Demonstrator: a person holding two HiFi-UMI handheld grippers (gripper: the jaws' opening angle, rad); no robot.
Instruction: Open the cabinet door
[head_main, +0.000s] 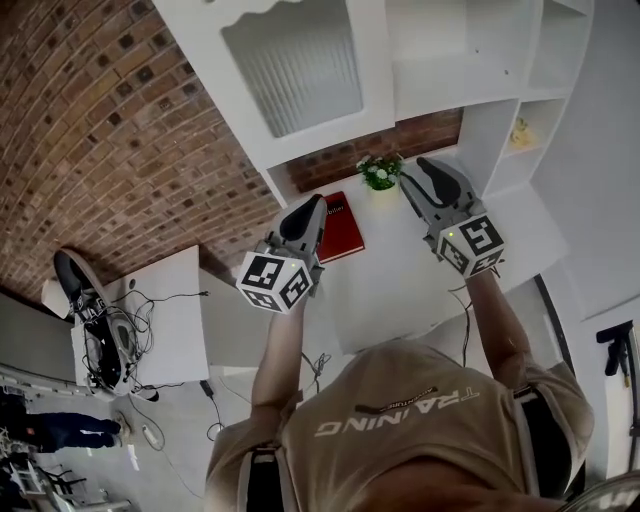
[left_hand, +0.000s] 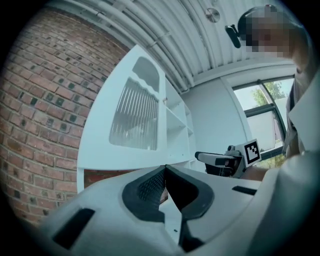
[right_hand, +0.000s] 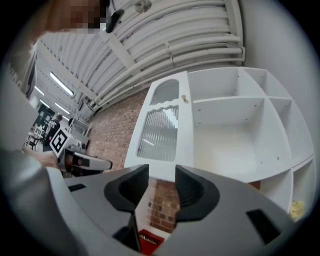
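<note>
A white cabinet door (head_main: 250, 110) with a ribbed glass pane (head_main: 300, 60) hangs on the wall cabinet's left. It looks flush with the cabinet front. Its small knob (right_hand: 184, 98) sits on its right edge, next to open shelves (right_hand: 230, 135). My left gripper (head_main: 312, 205) is raised below the door, shut and empty, its pads meeting at the tips (left_hand: 165, 170). My right gripper (head_main: 415, 168) is raised below the open shelves. Its jaws (right_hand: 161, 175) stand open with nothing between them. Neither gripper touches the door.
On the white counter (head_main: 400, 290) below the cabinet stand a small potted plant (head_main: 380, 170) and a red book (head_main: 340, 228). A yellow item (head_main: 520, 133) sits on a right-hand shelf. A side table (head_main: 170, 320) with cables stands at the left by the brick wall (head_main: 90, 120).
</note>
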